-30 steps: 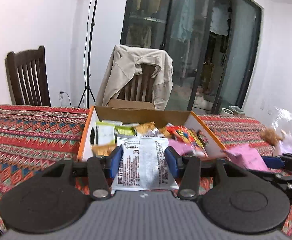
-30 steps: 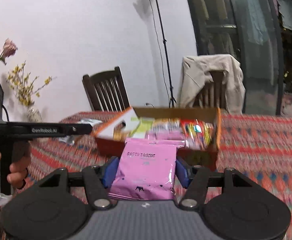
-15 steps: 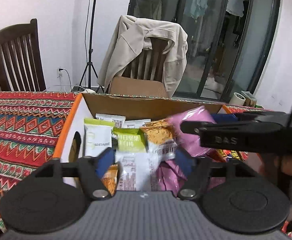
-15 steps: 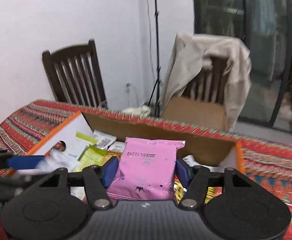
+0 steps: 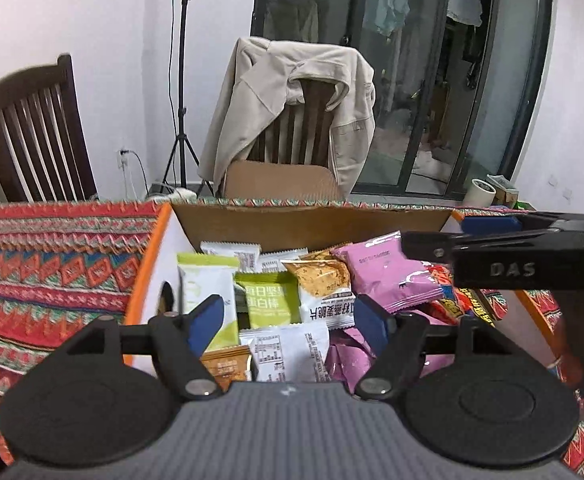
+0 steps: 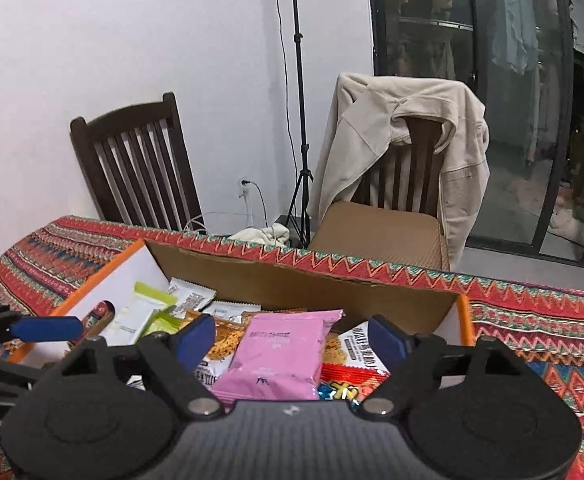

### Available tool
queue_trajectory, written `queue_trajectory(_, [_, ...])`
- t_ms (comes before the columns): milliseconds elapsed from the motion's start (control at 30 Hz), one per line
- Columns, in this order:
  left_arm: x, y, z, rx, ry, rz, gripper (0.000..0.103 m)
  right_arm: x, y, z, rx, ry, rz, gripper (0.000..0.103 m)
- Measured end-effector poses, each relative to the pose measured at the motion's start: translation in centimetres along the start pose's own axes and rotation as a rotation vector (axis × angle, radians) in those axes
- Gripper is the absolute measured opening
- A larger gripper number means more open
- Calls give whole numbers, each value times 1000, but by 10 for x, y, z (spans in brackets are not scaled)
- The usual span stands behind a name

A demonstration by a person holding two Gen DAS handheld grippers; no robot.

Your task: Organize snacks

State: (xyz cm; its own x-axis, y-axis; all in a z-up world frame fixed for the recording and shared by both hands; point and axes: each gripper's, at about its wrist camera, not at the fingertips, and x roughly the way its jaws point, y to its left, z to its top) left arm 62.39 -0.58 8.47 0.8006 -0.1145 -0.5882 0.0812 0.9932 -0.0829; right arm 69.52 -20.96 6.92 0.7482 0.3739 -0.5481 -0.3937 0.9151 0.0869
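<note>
Both packets look delivered: the pink packet (image 6: 278,354) lies on the pile in the box (image 6: 292,284), between the spread jaws of the right hand-held gripper (image 6: 292,340), which have just opened off it. The white packet (image 5: 288,350) sits below the left hand-held gripper (image 5: 288,320), its jaws apart too. Whether snacks remain on the bench (image 5: 52,256) I can't tell.

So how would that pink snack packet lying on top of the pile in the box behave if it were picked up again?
The pink snack packet looks puffed and crinkled, so probably light and soft under a squeeze. Its glossy film may slip between the pads. It lies loosely on other packets in the cardboard box, so a push would likely slide it.
</note>
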Motion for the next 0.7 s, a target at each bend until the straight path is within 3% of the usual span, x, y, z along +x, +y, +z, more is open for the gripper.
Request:
queue_trajectory(267, [-81,-2,5,42,-71,39,86,-84,-3,3,-14,-37,-20,84])
queue_trajectory(400, [-137,-7,3,61,-144,48,99,-141,1,-3,-21,-65,-34,85])
queue_trajectory(567, [-220,-19,-13,105,-259,60,103,-225,13,-21,-19,-131,-29,89])
queue_trajectory(700, [-278,-24,-43,77,-318,47,103,-293,29,-42,-39,-205,-35,97])
